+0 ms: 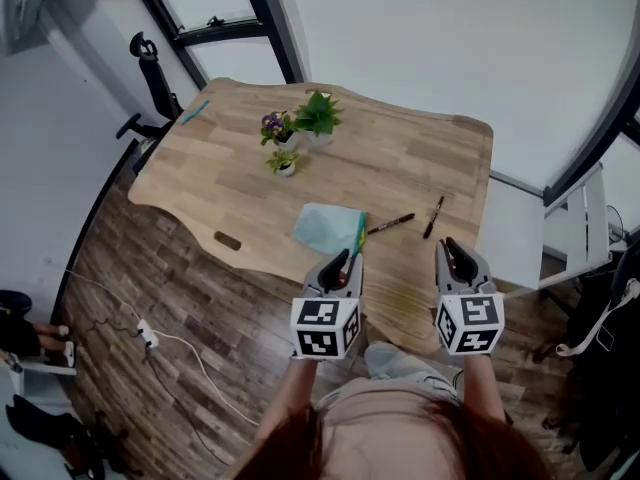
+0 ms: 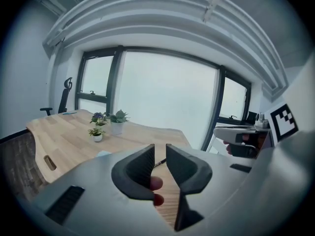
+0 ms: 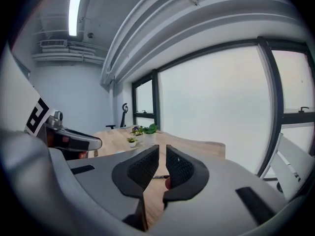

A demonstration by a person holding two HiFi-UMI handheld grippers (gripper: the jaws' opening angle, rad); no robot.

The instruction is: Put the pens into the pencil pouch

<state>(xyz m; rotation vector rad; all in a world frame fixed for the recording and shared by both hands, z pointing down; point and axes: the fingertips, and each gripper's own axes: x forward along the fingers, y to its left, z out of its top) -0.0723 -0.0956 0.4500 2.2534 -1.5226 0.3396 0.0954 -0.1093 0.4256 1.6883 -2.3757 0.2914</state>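
A flat, light-blue pencil pouch (image 1: 325, 228) lies on the wooden worktop (image 1: 230, 178). Just right of it lies a dark pen (image 1: 391, 224), slanted. A second dark pen (image 1: 433, 217) lies farther right at a steeper angle, apart from the first.

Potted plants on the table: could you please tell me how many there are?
3, clustered on the far half of the table: a purple-flowered plant, a taller leafy plant right of it, a small plant just in front. None seems hidden.

Both arms reach forward, left claw (image 1: 341, 262) and right claw (image 1: 452, 249) slightly parted.
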